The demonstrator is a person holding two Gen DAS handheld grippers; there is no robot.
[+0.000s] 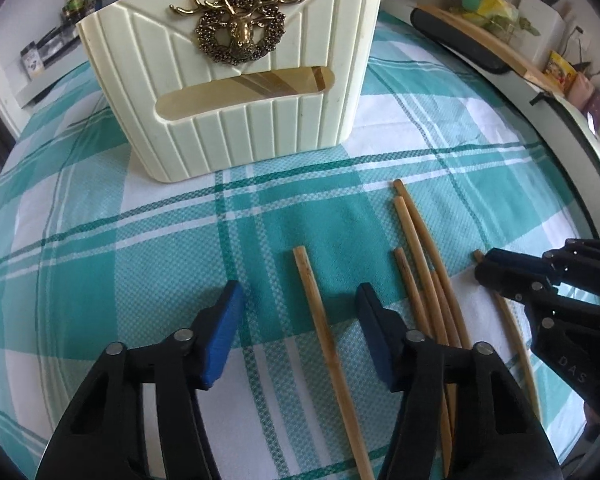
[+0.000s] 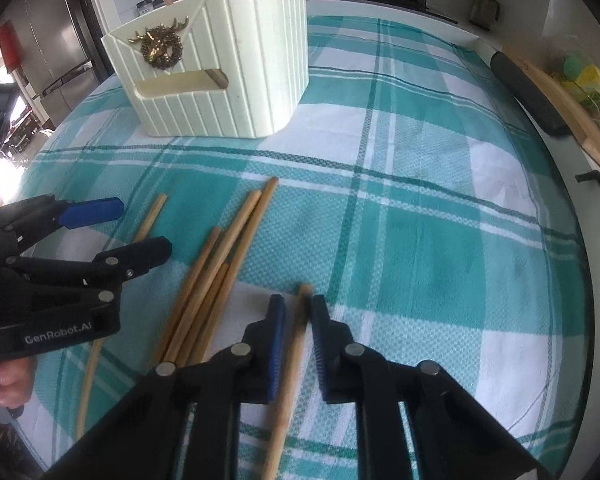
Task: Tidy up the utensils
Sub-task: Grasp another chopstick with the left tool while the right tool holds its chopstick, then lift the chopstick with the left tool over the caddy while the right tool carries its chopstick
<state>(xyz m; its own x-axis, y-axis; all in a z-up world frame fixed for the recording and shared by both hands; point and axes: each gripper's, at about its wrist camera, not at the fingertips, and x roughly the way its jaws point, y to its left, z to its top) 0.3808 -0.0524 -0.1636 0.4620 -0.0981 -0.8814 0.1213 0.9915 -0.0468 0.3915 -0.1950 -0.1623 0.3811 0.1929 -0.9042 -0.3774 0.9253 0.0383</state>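
Chopsticks: one (image 2: 290,364) clamped between the right gripper's (image 2: 298,312) pads; one (image 1: 324,344) lying loose between the left gripper's (image 1: 300,300) parted, unclosed jaws. Four more (image 2: 212,280) lie between the grippers; cream holder (image 1: 228,80) ahead.

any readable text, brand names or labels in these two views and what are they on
"GenRobot.AI": white print on the black body of the left gripper, seen from the right wrist.
"DAS": faint letters on the black body of the right gripper, seen from the left wrist; possibly part of a longer word.
Labels on the jars and the yellow packet behind: too small and blurred to read.
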